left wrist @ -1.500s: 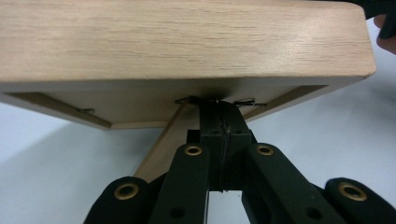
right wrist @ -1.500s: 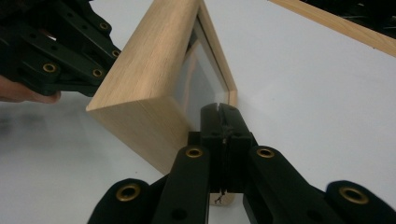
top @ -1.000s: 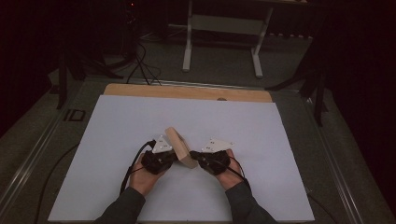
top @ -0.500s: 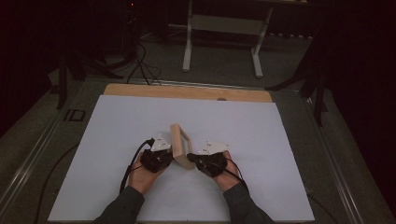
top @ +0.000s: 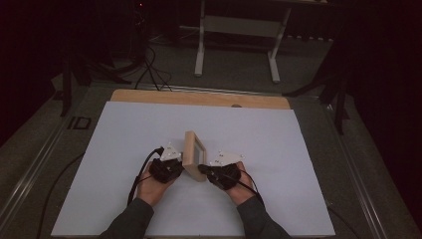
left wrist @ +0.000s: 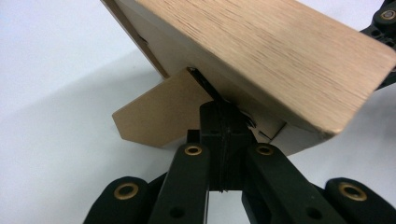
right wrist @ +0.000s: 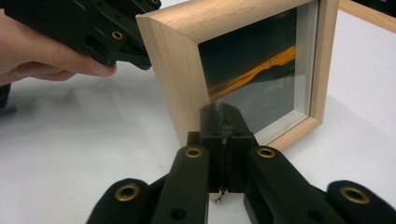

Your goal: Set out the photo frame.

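Note:
A light wooden picture frame (top: pixel 191 154) stands on edge on the white sheet (top: pixel 288 149), its dark picture with an orange streak (right wrist: pixel 261 70) facing my right gripper. My left gripper (top: pixel 180 167) is behind the frame, shut, its tips (left wrist: pixel 223 116) pressed against the frame's back (left wrist: pixel 261 51) where the brown cardboard stand flap (left wrist: pixel 163 112) hinges out. My right gripper (top: pixel 201 169) is shut too, its tips (right wrist: pixel 223 116) touching the frame's front at the near lower corner (right wrist: pixel 177 79). The left gripper (right wrist: pixel 112 32) and its hand (right wrist: pixel 42 56) show past the frame.
The white sheet covers a wooden table whose bare far edge (top: pixel 199 98) shows. Beyond it stand grey metal legs (top: pixel 201 45) and loose cables (top: pixel 149 64) on a dark floor. Open sheet lies on all sides of the frame.
The frame has gone from leaning over between the grippers to standing nearly upright. Both hands shifted slightly with it and stay close on either side.

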